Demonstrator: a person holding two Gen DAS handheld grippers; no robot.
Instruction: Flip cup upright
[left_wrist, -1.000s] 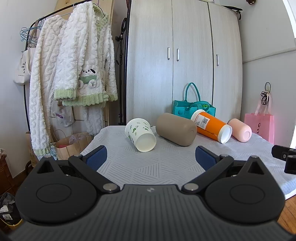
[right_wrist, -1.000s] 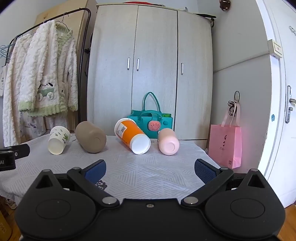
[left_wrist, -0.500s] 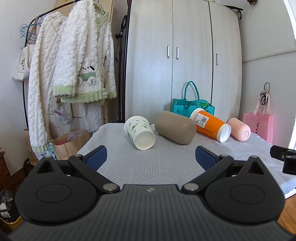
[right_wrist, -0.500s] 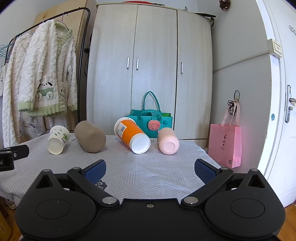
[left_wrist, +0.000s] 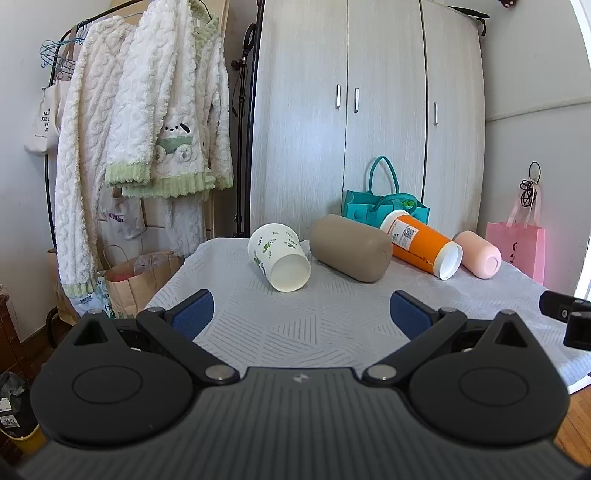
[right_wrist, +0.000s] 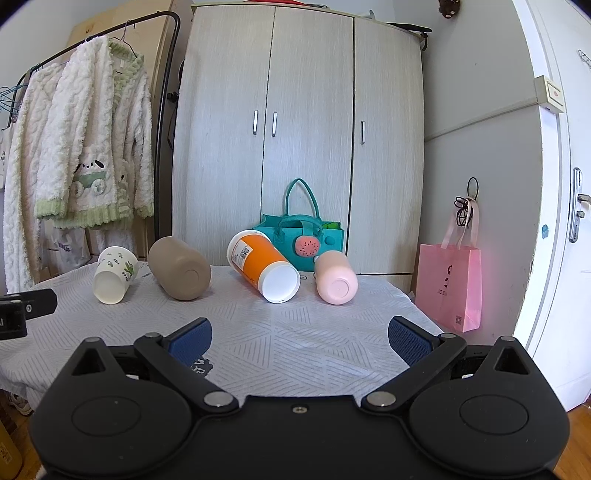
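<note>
Several cups lie on their sides in a row on a table with a grey patterned cloth (left_wrist: 317, 325): a white cup with green prints (left_wrist: 279, 257) (right_wrist: 114, 274), a tan cup (left_wrist: 351, 248) (right_wrist: 180, 268), an orange cup with white ends (left_wrist: 421, 243) (right_wrist: 264, 265), and a pink cup (left_wrist: 478, 254) (right_wrist: 335, 277). My left gripper (left_wrist: 301, 314) is open and empty, short of the white cup. My right gripper (right_wrist: 299, 338) is open and empty, in front of the orange and pink cups.
A teal bag (right_wrist: 301, 236) stands behind the cups, before a grey wardrobe (right_wrist: 303, 147). A clothes rack with fluffy white robes (left_wrist: 147, 129) and a paper bag (left_wrist: 142, 277) stand left. A pink bag (right_wrist: 452, 284) hangs at right.
The left gripper has shifted a little, so the cups sit slightly lower and nearer in its view. The right gripper has barely moved. The cups have not moved.
</note>
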